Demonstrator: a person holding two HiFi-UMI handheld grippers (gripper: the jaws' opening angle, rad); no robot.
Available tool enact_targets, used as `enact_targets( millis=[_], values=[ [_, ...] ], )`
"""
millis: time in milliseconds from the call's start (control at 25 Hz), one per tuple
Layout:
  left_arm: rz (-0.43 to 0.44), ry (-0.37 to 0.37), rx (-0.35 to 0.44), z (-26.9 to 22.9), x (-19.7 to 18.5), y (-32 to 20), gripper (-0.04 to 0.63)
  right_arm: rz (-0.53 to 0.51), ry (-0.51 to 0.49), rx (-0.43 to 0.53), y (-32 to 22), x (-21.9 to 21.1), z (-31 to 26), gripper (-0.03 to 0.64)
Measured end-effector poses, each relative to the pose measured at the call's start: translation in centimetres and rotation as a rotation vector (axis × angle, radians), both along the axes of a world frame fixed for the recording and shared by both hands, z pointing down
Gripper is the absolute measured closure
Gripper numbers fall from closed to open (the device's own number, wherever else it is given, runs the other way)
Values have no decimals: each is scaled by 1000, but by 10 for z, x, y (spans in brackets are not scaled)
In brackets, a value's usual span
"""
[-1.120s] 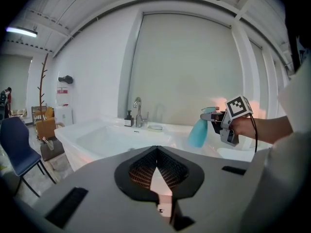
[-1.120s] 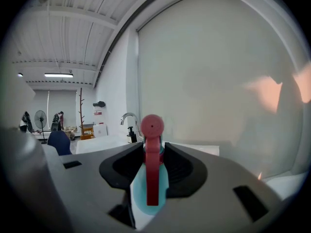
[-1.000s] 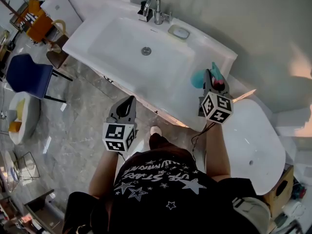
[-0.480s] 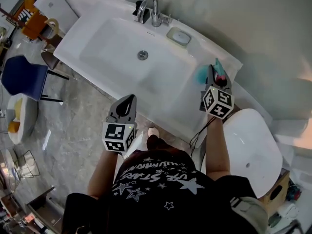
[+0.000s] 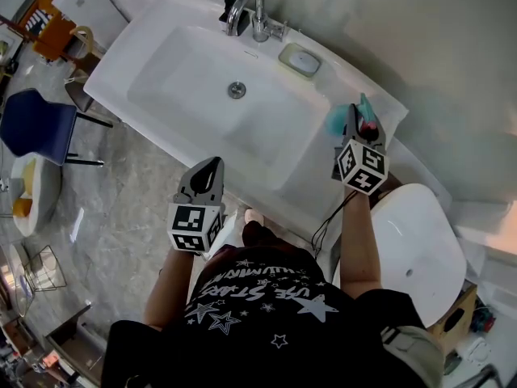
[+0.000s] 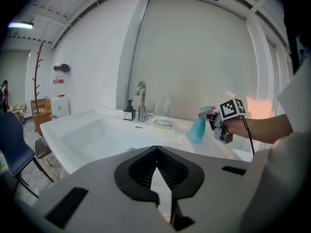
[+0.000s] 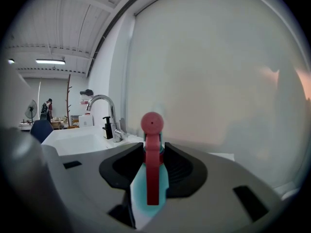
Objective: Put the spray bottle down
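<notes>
Both forearms [image 5: 359,241] reach forward in the head view: the left gripper [image 5: 212,166] points at the front edge of the sink [image 5: 113,75], and the right gripper [image 5: 360,110] is over the counter's right end. Left gripper view: jaws closed tip to tip, nothing between. Right gripper view: jaws clamped on the upright teal spray bottle [image 7: 146,181].
</notes>
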State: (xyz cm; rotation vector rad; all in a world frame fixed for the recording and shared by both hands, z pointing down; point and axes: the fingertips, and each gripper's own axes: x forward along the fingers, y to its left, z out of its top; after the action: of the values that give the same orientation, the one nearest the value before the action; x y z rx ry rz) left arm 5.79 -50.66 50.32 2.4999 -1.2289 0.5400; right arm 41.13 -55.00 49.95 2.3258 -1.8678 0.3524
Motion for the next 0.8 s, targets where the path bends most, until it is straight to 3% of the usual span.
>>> enact_targets(
  millis=[360,600,800],
  values=[
    [-2,-1,-9,4,-2,4,580,-3,24,-11,-3,-2,3,466],
    [-5,15,-1,-2,-10,12,580,-34,14,-26,3,-8,-1,360],
    [-10,35,23,-16,-15,30,580,-43,29,-14,23,-15,-14,337]
  ],
)
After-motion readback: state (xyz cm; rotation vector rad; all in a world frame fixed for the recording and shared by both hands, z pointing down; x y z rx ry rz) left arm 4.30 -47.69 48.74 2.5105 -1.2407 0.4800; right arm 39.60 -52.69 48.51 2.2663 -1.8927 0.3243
